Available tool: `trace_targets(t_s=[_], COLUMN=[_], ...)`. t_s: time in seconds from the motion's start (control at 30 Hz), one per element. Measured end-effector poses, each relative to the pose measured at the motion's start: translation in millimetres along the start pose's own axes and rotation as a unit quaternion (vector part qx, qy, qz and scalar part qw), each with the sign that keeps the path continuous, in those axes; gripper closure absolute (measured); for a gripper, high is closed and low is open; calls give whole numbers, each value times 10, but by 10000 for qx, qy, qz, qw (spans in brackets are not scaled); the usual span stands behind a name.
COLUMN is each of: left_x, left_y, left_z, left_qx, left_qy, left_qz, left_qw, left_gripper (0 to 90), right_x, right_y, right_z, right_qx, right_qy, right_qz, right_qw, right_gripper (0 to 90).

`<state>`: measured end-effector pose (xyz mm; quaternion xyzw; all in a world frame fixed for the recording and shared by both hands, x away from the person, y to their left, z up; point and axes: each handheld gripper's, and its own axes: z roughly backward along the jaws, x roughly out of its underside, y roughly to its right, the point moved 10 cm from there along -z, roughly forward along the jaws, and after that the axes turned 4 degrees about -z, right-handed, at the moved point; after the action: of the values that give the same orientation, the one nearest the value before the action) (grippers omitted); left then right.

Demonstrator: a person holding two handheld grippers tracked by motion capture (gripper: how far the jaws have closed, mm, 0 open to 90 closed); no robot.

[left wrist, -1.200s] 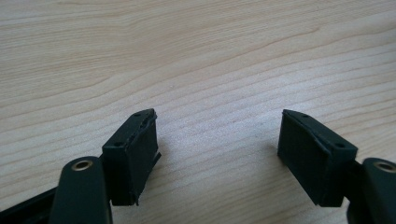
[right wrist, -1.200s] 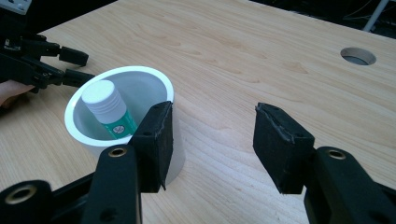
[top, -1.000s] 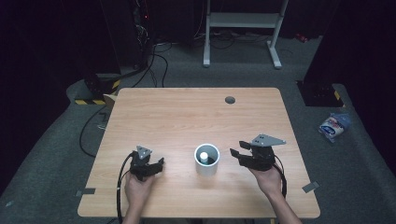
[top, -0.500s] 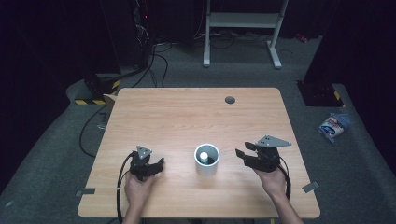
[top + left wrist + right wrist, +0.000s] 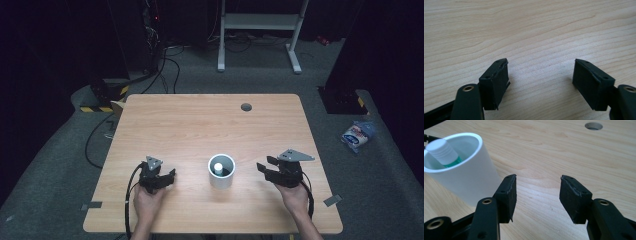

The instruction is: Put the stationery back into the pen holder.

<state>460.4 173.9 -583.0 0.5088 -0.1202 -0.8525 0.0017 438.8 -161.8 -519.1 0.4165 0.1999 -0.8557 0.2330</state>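
A white cup (image 5: 221,171) stands upright near the front middle of the wooden table (image 5: 200,125). Inside it leans a tube with a white ribbed cap and a green body (image 5: 442,152). My right gripper (image 5: 266,169) hovers to the right of the cup, open, with nothing between its fingers (image 5: 536,195); the cup (image 5: 461,172) sits just left of its jaws in the right gripper view. My left gripper (image 5: 169,176) rests low at the front left, open over bare wood (image 5: 540,75), well apart from the cup.
A round cable hole (image 5: 246,107) lies near the table's far right edge. Beyond the table are a white metal stand (image 5: 260,30), cables on the floor and a blue-and-white packet (image 5: 357,136) at the right.
My right gripper has moved a little to the right and down, away from the cup. The left gripper and the cup have stayed put.
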Motion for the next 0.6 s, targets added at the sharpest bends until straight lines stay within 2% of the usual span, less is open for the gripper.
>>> trace_targets(t_s=[0.2, 0.37, 0.4, 0.6], left_x=[1, 0, 0, 0], left_y=[0, 2, 3, 2], left_z=[0, -1, -1, -1], left_qx=[-8, -10, -11, -11], left_qy=[-2, 5, 6, 5], left_qz=[-5, 7, 8, 7], left_qw=[10000, 10000, 10000, 10000], left_gripper=[287, 287, 287, 287], right_x=[90, 169, 190, 314], right_y=[60, 166, 179, 261], right_z=[-11, -12, -16, -60], right_qx=[66, 161, 183, 335], right_qy=[-61, -73, -92, -240], right_qz=[-131, -231, -309, -321], right_qw=[9999, 9996, 9993, 9986], right_gripper=[476, 476, 476, 476])
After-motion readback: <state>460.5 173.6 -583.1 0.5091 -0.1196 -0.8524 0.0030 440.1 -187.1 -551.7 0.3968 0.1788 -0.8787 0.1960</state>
